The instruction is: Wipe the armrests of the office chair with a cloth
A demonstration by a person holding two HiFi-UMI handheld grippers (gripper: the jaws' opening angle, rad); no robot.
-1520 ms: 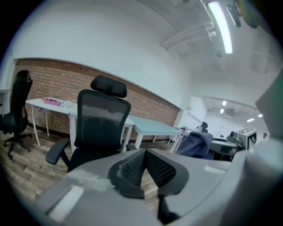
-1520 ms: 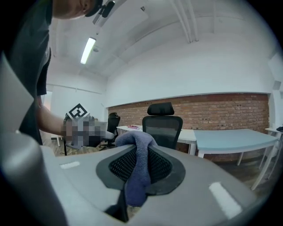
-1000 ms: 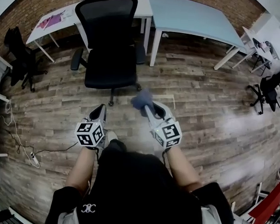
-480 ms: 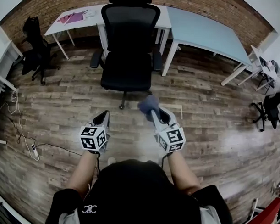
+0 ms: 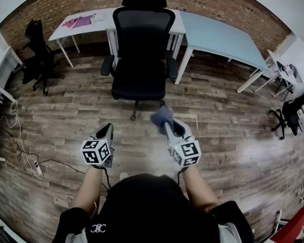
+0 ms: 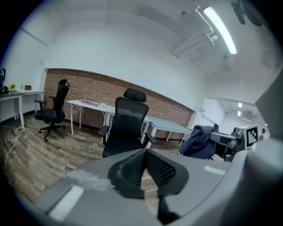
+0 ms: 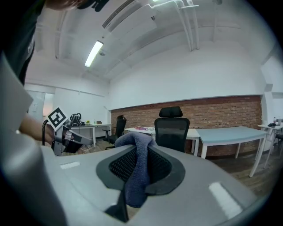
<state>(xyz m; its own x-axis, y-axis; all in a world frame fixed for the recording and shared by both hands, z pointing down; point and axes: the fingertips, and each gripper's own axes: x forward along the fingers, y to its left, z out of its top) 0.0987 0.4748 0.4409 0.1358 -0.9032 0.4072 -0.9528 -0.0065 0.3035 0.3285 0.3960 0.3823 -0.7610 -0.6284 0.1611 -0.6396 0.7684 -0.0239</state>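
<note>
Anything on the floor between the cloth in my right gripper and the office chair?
No. The head view shows only bare wooden floor between the cloth, pinched in the right gripper, and the office chair.

The headrest of the black mesh-backed office chair (image 5: 140, 73) runs out at the top edge of the head view, and most of its wheeled foot hides under the seat. In the left gripper view the grey body of my left gripper (image 6: 145, 152) covers that foot from mid-frame down. In the right gripper view the lower end of the blue-grey cloth (image 7: 135, 185) sinks behind the body of my right gripper (image 7: 140, 148). At the bottom of the head view my black top (image 5: 154, 213) hides my elbows. The pink things (image 5: 76, 22) on the white table (image 5: 103, 17), upper left, are too small to name. A red piece (image 5: 290, 225) is cut off at the lower right corner; I cannot tell what it is.
</note>
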